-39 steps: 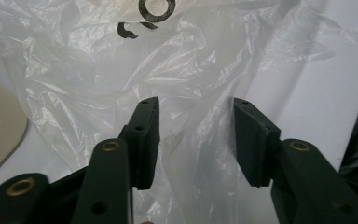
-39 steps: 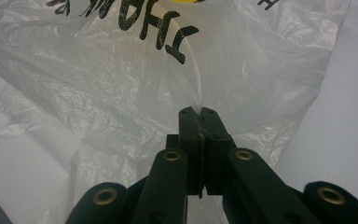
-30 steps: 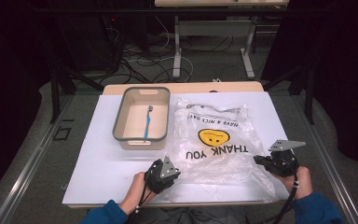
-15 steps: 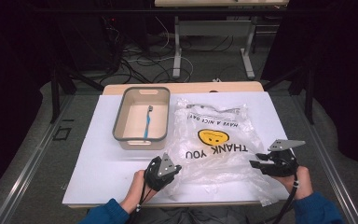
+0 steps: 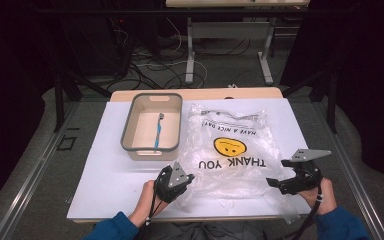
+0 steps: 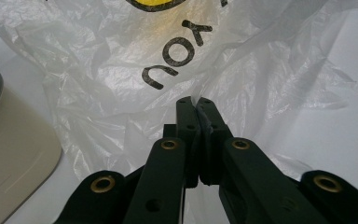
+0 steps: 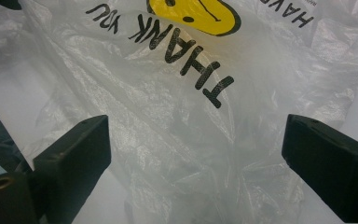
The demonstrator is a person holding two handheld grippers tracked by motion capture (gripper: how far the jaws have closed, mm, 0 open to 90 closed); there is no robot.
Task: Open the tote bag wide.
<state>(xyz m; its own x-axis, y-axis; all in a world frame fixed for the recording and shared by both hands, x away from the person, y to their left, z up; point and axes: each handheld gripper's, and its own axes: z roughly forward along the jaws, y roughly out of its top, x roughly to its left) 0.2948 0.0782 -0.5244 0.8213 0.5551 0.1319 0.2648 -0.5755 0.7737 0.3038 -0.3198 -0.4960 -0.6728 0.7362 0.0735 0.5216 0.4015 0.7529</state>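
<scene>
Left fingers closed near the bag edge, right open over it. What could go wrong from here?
1. The left gripper is shut at the plastic bag; whether it holds film is unclear, so it may slip.
2. The right gripper is open over loose wrinkles; it could pinch both layers.
3. Pulling may drag the bag against the bin.

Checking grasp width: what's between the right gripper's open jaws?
In the right gripper view, crinkled plastic bag film spans the gap of the right gripper; the white table shows beside it.
</scene>
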